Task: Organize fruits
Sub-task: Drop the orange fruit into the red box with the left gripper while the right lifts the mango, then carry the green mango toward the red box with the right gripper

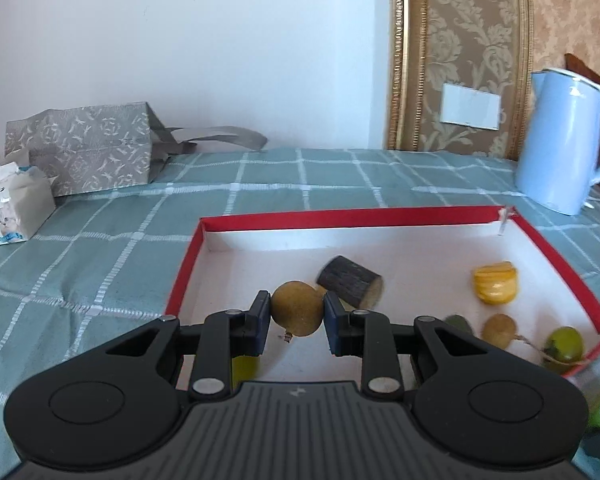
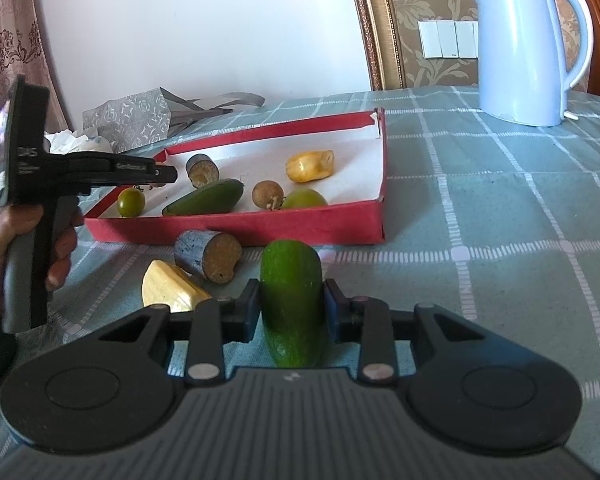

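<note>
A round brown fruit [image 1: 297, 308] is clamped between the fingers of the left tool [image 1: 297, 322] and is held over the near left part of the red box [image 1: 340, 216], which stands on the bench [image 1: 100, 248]. The step in hand is judged to be the placing of this fruit among those already in the box: a dark cane stub [image 1: 350, 287], a yellow piece [image 1: 495, 282], a small brown fruit [image 1: 499, 330] and a green round fruit [image 1: 563, 344].

The right tool [image 2: 291, 310] is clamped on a green mango [image 2: 292, 300], which is held lengthwise between the fingers, in front of the box's near wall and outside it. Whether the mango rests on the cloth or is lifted clear cannot be told. Just to its left, a second cane stub [image 2: 208, 255] and a yellow wedge [image 2: 172, 290] lie on the bench, not yet sorted.

For the next move, the left tool would need to be lowered towards a bare patch of the white floor and its fingers parted, so that the round fruit is set down rather than dropped; being round, it is likely to roll. The mango would then have to be carried over the red wall and laid beside the green one [image 2: 204, 198] already inside.
</note>
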Demonstrator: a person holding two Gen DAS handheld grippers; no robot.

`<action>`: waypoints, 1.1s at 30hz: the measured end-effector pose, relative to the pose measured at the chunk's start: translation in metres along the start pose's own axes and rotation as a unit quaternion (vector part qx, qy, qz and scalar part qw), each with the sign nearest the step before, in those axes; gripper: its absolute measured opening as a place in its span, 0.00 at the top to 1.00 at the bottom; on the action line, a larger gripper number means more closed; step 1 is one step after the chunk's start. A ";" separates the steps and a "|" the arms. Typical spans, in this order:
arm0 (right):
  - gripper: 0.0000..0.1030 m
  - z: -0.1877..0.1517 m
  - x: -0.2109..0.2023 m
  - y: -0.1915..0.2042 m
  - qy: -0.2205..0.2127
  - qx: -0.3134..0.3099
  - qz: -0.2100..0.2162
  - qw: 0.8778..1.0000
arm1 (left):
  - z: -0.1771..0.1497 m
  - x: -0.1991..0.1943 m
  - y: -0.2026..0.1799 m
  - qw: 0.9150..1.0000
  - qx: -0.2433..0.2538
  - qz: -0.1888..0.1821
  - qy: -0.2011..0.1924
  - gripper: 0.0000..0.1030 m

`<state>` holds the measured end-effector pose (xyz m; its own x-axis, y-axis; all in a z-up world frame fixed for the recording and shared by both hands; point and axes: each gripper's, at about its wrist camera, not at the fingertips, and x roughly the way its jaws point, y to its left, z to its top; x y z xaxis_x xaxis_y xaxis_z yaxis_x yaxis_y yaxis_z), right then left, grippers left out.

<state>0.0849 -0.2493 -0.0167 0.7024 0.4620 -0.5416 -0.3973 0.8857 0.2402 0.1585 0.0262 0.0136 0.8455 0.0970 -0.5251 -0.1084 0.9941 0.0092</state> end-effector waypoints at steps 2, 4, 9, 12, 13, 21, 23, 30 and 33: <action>0.70 0.000 0.000 0.000 0.000 -0.001 -0.001 1.000 | 0.000 0.004 0.000 1.000 0.005 0.003 0.002 0.72; 0.70 0.000 0.000 0.001 0.001 -0.003 -0.002 1.000 | -0.003 0.003 0.002 1.000 0.004 0.007 -0.003 0.61; 0.69 0.000 0.000 0.002 0.001 -0.005 -0.002 1.000 | -0.008 -0.015 0.004 0.998 0.000 0.030 -0.058 0.30; 0.69 0.000 0.001 0.002 0.001 -0.006 -0.003 1.000 | -0.013 -0.032 0.009 0.997 -0.018 0.029 -0.072 0.24; 0.69 0.000 0.001 0.002 0.001 -0.006 -0.003 1.000 | -0.017 -0.038 0.010 0.997 -0.027 0.025 -0.073 0.23; 0.69 0.000 0.001 0.006 0.003 -0.015 -0.009 1.000 | -0.048 -0.088 0.017 0.996 -0.061 -0.024 -0.064 0.19; 0.69 0.000 0.001 0.007 0.003 -0.017 -0.011 1.000 | -0.055 -0.095 0.017 0.996 -0.064 -0.032 -0.059 0.19; 0.70 -0.001 0.001 0.011 0.000 -0.029 -0.022 0.999 | -0.068 -0.087 0.012 0.997 -0.053 -0.047 -0.009 0.18; 0.70 -0.002 -0.007 0.010 -0.023 -0.026 -0.032 0.999 | -0.071 -0.084 0.010 0.998 -0.049 -0.049 0.003 0.18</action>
<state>0.0748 -0.2436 -0.0117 0.7532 0.4078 -0.5161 -0.3802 0.9102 0.1643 0.0494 0.0246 -0.0024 0.8511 -0.0018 -0.5249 -0.0756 0.9892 -0.1259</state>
